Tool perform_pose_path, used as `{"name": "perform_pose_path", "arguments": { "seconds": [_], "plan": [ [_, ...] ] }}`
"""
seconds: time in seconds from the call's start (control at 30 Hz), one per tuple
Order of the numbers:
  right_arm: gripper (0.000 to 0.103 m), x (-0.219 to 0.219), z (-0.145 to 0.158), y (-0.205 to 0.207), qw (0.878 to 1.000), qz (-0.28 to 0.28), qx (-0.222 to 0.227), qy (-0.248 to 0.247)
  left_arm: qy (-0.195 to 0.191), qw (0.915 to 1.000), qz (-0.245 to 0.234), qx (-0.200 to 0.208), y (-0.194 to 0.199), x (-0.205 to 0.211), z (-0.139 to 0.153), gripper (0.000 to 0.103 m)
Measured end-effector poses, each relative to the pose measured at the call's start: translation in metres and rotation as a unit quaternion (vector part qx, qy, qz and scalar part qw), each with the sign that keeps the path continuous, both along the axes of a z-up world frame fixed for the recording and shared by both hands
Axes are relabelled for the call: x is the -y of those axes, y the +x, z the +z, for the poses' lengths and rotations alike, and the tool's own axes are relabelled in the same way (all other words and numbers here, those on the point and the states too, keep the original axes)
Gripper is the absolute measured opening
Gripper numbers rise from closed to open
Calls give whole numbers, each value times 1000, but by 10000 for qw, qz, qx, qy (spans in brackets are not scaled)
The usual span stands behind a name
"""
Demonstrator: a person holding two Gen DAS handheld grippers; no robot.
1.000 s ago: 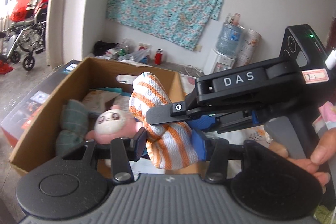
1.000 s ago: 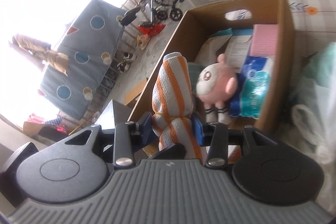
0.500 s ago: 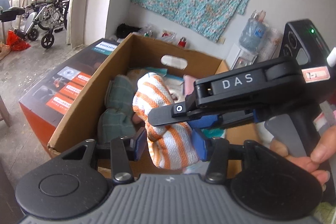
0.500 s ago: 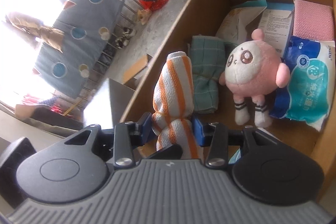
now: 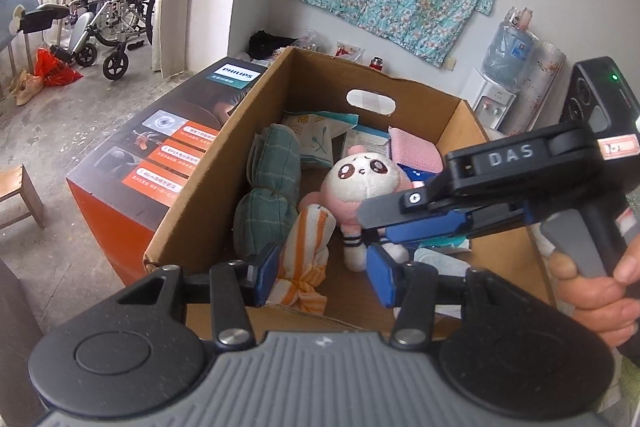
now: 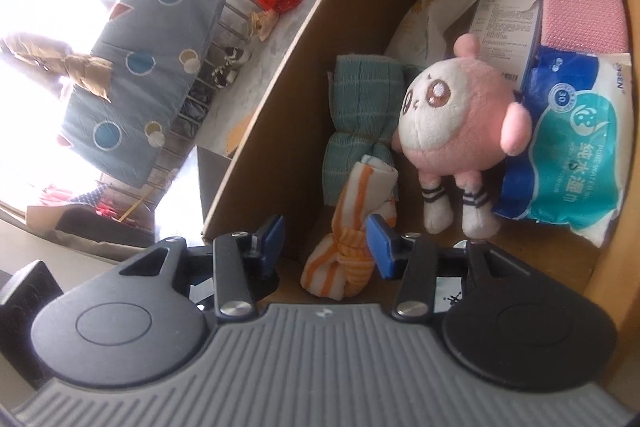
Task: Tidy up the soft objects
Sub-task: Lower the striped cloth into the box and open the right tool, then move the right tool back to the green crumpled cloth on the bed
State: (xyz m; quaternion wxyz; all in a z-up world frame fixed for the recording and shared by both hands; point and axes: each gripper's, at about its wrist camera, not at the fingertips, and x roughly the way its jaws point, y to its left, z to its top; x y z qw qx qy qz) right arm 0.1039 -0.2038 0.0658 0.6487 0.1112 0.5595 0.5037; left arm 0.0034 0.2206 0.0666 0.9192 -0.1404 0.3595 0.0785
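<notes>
Right-wrist view shows the orange-and-white striped towel (image 6: 352,231), tied in a knot, lying on the floor of the cardboard box (image 6: 280,95) at its near left corner. Its long axis runs near to far, the knotted bunch nearest and the rolled end leaning on the green checked towel (image 6: 360,115) beyond it. The right gripper (image 6: 326,241) straddles the striped towel with its jaws opening: the right blue pad sits just beside the cloth, the left pad stands clear of it, so nothing is pinched.

From the left-wrist view the left gripper (image 5: 322,271) is also spread; its left pad is against or just beside the towel's (image 5: 304,259) edge, I cannot tell which, while the right pad is well apart from it. The right gripper (image 5: 416,223) reaches in from the right above the toy's legs, held by a hand (image 5: 592,291).

Counted in the box (image 5: 192,211): one striped towel, one green towel (image 5: 268,199), one pink plush toy (image 6: 460,119), one pink cloth (image 6: 580,15), one blue wet-wipes pack (image 6: 568,155) and two paper-like packets at the far wall.
</notes>
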Motion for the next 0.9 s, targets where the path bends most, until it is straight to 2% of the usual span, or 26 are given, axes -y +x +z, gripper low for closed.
{"name": "perform_pose_path", "arguments": {
  "seconds": [0.27, 0.5, 0.7, 0.9],
  "plan": [
    [53, 57, 25, 4, 9976, -376, -21, 589, -85, 9989, -253, 382, 3, 24, 16, 55],
    [56, 135, 45, 8, 9903, -966, 457, 891, 84, 9922, -1101, 584, 28, 87, 25, 57],
    [60, 232, 55, 15, 9751, -1839, 989, 743, 166, 9753, -2049, 813, 52, 165, 25, 57],
    [62, 335, 38, 18, 9511, -2792, 1293, 272, 224, 9458, -3158, 725, 64, 256, 1, 57]
  ]
}}
